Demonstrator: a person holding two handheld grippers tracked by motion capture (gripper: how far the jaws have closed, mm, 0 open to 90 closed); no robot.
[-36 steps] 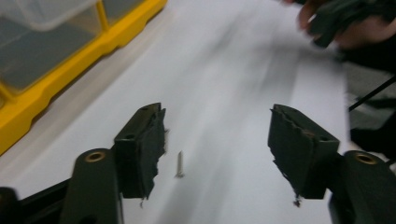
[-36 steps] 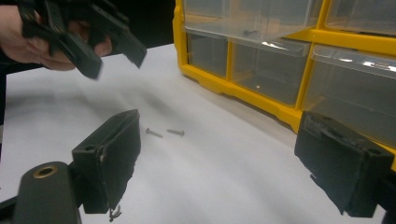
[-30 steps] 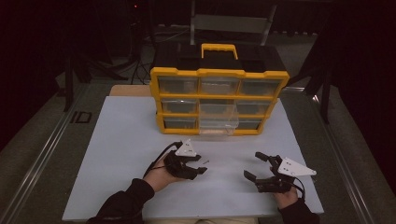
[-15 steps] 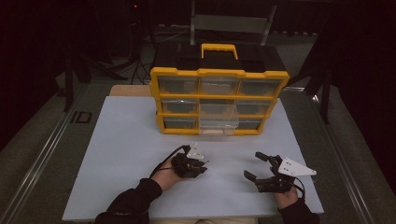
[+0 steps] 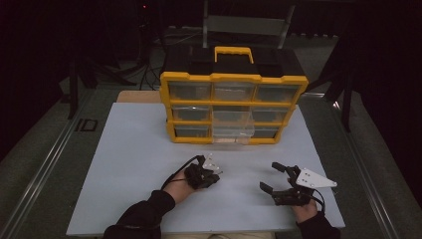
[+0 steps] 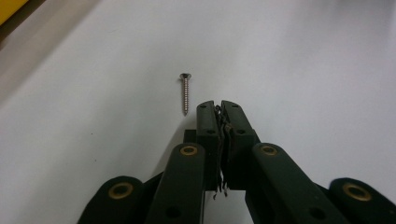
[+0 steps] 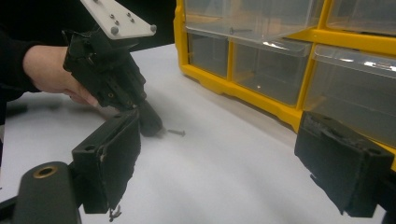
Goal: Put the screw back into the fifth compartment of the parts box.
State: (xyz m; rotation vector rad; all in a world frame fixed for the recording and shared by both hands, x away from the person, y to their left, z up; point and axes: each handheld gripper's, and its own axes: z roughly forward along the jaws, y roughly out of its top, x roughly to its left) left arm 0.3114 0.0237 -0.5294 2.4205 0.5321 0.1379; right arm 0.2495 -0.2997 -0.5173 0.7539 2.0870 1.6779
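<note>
Both grippers hover over the white board [image 5: 124, 164] before the yellow drawer cabinet [image 5: 234, 107]: right gripper [image 5: 274, 178] gaping empty, left gripper [image 6: 218, 105] just closed on nothing, screw [image 6: 186, 93] lying beside its tips, so the pick-up likely needs reopening and re-aiming.

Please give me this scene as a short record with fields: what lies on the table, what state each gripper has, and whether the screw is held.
surface: white table board
storage: yellow drawer organizer at the far side of the board, one clear lower-middle drawer pulled out
small part: screw lying flat on the board
left gripper: fingers have just been closing and now meet, with nothing between them; tips beside the screw, just short of it
right gripper: fingers wide apart, nothing between them
screw held: no
</note>
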